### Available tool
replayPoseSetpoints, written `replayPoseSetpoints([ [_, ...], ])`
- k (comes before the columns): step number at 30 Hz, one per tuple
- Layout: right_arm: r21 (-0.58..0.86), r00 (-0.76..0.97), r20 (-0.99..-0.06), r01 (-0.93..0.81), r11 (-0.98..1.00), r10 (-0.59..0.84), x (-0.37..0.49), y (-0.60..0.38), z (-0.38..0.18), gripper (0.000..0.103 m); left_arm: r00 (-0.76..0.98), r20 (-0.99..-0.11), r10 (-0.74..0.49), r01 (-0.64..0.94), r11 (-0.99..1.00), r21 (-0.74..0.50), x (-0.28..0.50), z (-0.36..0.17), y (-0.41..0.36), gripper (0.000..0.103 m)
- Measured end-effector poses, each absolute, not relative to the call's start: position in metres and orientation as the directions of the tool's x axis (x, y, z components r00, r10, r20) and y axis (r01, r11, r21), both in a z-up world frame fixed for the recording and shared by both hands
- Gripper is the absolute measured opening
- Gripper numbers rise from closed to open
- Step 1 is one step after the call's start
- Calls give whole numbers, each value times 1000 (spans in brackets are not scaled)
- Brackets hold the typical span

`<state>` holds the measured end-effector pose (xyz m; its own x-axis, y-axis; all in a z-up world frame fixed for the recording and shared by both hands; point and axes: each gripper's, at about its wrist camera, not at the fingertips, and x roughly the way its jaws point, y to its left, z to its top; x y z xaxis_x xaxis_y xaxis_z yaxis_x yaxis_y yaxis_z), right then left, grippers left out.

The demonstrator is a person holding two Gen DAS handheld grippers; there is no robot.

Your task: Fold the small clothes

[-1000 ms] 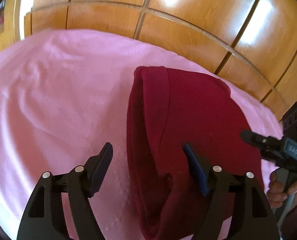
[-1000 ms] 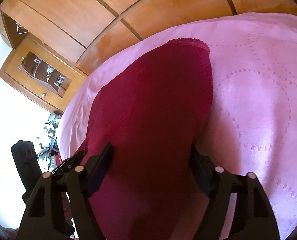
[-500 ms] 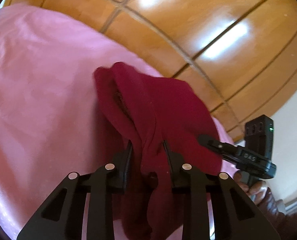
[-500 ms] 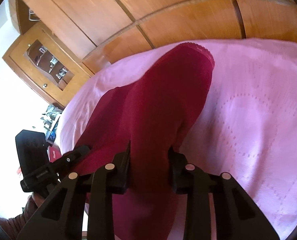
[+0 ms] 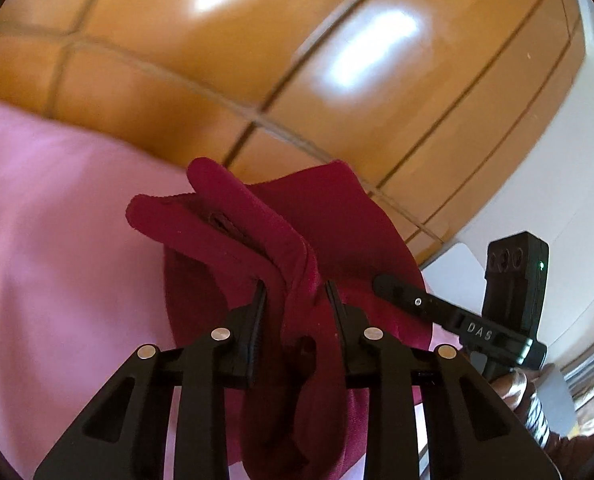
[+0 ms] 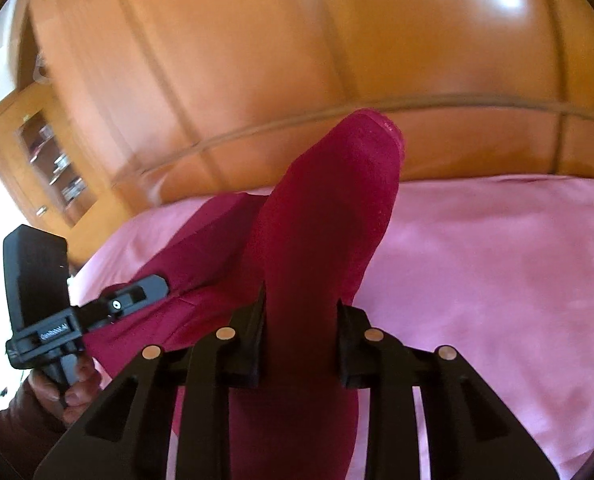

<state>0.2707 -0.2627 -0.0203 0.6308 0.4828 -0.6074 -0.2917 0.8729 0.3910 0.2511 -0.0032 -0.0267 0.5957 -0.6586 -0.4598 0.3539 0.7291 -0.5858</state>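
Note:
A dark red garment (image 5: 337, 216) hangs lifted off the pink bed cover (image 5: 57, 260), folds bunched up. My left gripper (image 5: 295, 292) is shut on a thick bunch of its edge. In the right wrist view the same red garment (image 6: 337, 200) rises as a long fold between the pads of my right gripper (image 6: 301, 300); its jaws are closing and press on the cloth. Each view shows the other gripper beside the cloth: the right gripper (image 5: 381, 280) at the right, the left gripper (image 6: 153, 284) at the left, their jaws partly hidden.
Glossy wooden panels (image 5: 257, 60) stand behind the bed. A wooden cabinet with a glass door (image 6: 49, 160) is at the left. A person's hand (image 6: 77, 392) holds the left gripper's handle. A white wall (image 5: 557, 200) lies to the right.
Both grippers went from open around the flat garment to shut on it. They then rose and tilted up, lifting the cloth off the bed cover.

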Motion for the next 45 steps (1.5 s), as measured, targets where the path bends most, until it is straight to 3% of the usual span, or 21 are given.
replayPoseSetpoints([
  [5, 337, 688, -650, -119, 934, 323, 289, -325, -48, 25, 523, -544, -656, 387, 752, -534, 304, -44, -76, 27],
  [8, 382, 607, -737, 10, 924, 298, 299, -360, -109, 31, 445, -683, -579, 347, 815, -465, 326, -89, -116, 27],
  [10, 403, 597, -744, 41, 914, 301, 295, -371, -138, 36, 413, -745, -524, 323, 849, -418, 329, -120, -133, 29],
  [13, 438, 621, -720, 59, 897, 310, 293, -375, -147, 43, 438, -728, -528, 323, 848, -421, 326, -132, -139, 35],
  [15, 418, 622, -730, 78, 905, 283, 295, -371, -146, 57, 429, -735, -524, 298, 851, -433, 329, -134, -136, 43],
  [16, 405, 620, -737, 86, 910, 269, 296, -370, -144, 60, 427, -747, -509, 272, 861, -430, 333, -135, -134, 52],
  [18, 379, 621, -744, 92, 921, 245, 294, -369, -136, 69, 419, -750, -512, 252, 859, -446, 328, -132, -130, 54],
  [24, 219, 692, -713, 69, 973, 111, 263, -359, -91, 69, 507, -746, -432, 222, 901, -372, 301, -109, -118, 59],
  [26, 211, 707, -695, 31, 977, 128, 250, -346, -83, 69, 528, -764, -370, 214, 929, -302, 296, -108, -122, 64],
  [29, 106, 645, -759, -19, 994, 93, 245, -308, -101, 69, 540, -804, -250, 219, 964, -152, 283, -115, -127, 64],
  [32, 23, 604, -797, -2, 1000, 19, 247, -293, -127, 70, 541, -812, -219, 198, 972, -130, 270, -118, -112, 64],
  [45, 107, 672, -740, 65, 992, 36, 195, -286, -89, 92, 694, -703, -157, 95, 987, -127, 191, -69, -60, 72],
])
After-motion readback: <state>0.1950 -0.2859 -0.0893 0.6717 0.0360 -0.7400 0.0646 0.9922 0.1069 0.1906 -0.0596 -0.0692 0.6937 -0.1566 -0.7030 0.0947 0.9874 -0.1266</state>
